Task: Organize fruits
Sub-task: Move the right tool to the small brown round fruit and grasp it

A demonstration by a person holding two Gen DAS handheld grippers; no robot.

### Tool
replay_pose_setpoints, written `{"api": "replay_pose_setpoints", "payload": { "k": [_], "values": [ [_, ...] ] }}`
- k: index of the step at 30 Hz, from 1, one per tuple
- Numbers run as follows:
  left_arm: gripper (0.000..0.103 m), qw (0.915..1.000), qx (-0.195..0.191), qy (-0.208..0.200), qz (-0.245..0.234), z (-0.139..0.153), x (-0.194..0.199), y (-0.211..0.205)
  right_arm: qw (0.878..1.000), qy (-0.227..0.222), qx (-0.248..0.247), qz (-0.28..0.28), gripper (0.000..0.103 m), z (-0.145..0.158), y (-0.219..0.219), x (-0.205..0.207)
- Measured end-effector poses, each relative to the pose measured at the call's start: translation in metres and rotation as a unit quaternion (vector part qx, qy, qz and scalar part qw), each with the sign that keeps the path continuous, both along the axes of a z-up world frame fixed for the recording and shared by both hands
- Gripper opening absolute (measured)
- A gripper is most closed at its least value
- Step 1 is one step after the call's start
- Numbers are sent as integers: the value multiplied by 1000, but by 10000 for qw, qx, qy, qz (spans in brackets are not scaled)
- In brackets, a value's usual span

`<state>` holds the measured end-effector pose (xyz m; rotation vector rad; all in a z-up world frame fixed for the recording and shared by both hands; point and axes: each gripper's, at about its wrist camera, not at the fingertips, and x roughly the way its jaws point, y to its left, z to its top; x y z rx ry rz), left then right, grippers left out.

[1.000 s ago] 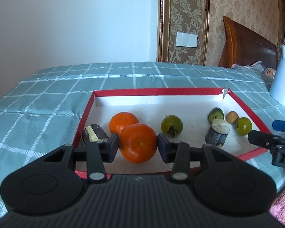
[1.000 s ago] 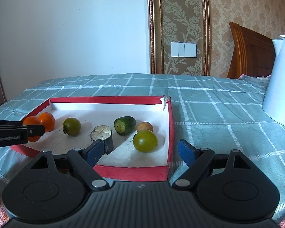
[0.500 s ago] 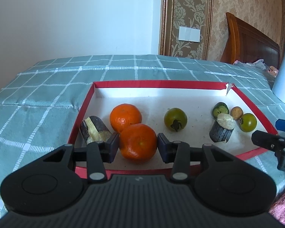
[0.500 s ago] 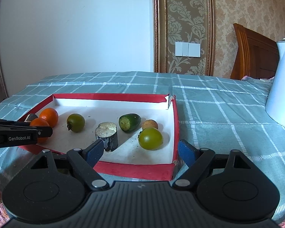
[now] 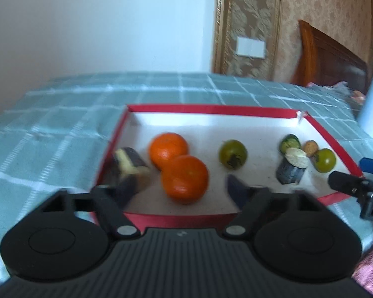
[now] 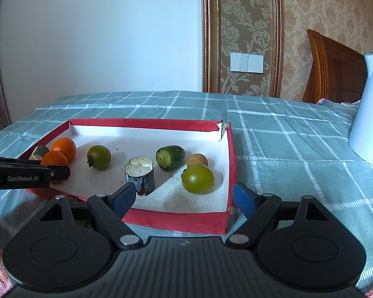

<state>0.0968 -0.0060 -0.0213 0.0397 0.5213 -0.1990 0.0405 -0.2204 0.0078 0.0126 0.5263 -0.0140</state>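
Observation:
A red-rimmed white tray (image 5: pixel 211 110) lies on the checked cloth. My left gripper (image 5: pixel 179 190) hangs over its near left part, jaws opening. The near orange (image 5: pixel 184 178) sits on the tray floor between them, and neither pad presses on it. It touches a second orange (image 5: pixel 167 150). A dark cut stub (image 5: pixel 130 164) lies by the left finger. My right gripper (image 6: pixel 184 197) stands open at the tray's near right corner (image 6: pixel 227 219), holding nothing. Just beyond it lie a green tomato (image 6: pixel 197 178) and a dark cylinder (image 6: pixel 139 176).
The tray also holds a dark green fruit (image 6: pixel 99 156), a cut cucumber end (image 6: pixel 171 155) and a small brown fruit (image 6: pixel 197 160). A white kettle (image 6: pixel 368 124) stands on the cloth at the right. A wooden headboard (image 6: pixel 335 69) is behind.
The left jaws were shut on the near orange and have now spread off it, leaving it in the tray against the other orange. The right gripper has stayed as it was.

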Motion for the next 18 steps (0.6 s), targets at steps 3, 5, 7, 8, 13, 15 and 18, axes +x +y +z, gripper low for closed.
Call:
{"api": "replay_pose_setpoints", "payload": {
  "k": [3, 5, 7, 8, 13, 15, 18],
  "values": [
    [103, 9993, 15, -365, 108, 4, -18, 6, 10000, -30, 76, 11, 85, 1, 0, -1],
    [103, 9987, -82, -452, 205, 5, -28, 12, 9999, -50, 108, 61, 85, 1, 0, -1],
    [103, 9986, -285, -387, 221, 5, -32, 22, 9998, -55, 147, 130, 85, 2, 0, -4],
    [103, 9983, -424, -311, 240, 5, -33, 28, 9997, -53, 198, 166, 85, 2, -1, -8],
    [103, 9959, -840, 104, 322, 0, -30, 49, 9975, -100, 435, 544, 85, 3, 0, -38],
    [103, 9962, -817, 169, 242, -2, -31, 49, 9967, -101, 333, 727, 85, 1, 5, -49],
    [103, 9979, -596, 195, 127, -4, -33, 42, 9960, -50, 5, 896, 85, -5, 17, -59]
  ]
}}
